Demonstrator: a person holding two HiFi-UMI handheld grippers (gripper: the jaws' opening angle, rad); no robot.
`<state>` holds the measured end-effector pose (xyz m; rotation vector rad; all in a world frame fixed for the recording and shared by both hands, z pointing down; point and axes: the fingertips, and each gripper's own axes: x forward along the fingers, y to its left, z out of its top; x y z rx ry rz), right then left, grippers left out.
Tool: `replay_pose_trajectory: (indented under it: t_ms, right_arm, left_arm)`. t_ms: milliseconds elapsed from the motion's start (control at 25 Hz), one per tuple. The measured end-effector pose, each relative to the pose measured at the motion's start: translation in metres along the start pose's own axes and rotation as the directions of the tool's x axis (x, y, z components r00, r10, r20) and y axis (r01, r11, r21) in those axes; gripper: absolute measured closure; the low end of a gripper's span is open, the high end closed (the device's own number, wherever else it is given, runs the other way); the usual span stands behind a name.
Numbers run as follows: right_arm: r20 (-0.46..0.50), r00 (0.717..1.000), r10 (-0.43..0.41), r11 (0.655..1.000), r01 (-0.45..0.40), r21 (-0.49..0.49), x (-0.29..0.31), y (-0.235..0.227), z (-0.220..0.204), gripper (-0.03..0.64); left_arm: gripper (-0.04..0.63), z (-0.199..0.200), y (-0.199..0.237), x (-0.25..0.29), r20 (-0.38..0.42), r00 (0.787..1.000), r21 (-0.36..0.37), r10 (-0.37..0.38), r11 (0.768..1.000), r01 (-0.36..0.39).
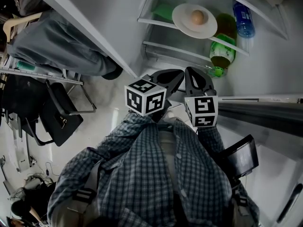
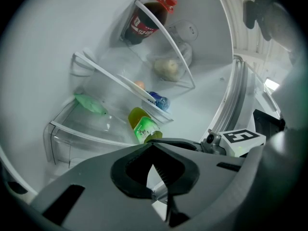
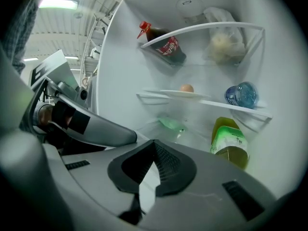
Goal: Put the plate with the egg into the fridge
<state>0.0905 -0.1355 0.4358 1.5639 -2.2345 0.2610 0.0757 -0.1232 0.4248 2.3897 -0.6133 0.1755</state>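
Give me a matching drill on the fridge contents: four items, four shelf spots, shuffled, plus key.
Items:
1. plate with the egg
2. red-capped dark bottle
3. green-labelled bottle
4. blue bottle

Places, as seen in the right gripper view:
A. below the middle shelf
B. middle shelf, right end
C. top shelf
D. middle shelf, left part

Pairs: 1-D, 2-C, 3-A, 4-B.
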Motion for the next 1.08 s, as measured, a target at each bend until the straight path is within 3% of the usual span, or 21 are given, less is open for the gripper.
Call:
replay_pose_trajectory:
  t_ms: [1080]
  right_arm:
    - [-0.023, 1.000, -0.002, 1.000, 0.003, 0.018, 0.0016, -0.0045, -0.0073, 0.611]
  left_arm:
    - [0.589, -0.0016, 0.0078, -0.0014, -0.006, 1.000, -0.006, 0.020, 1.000, -0.020]
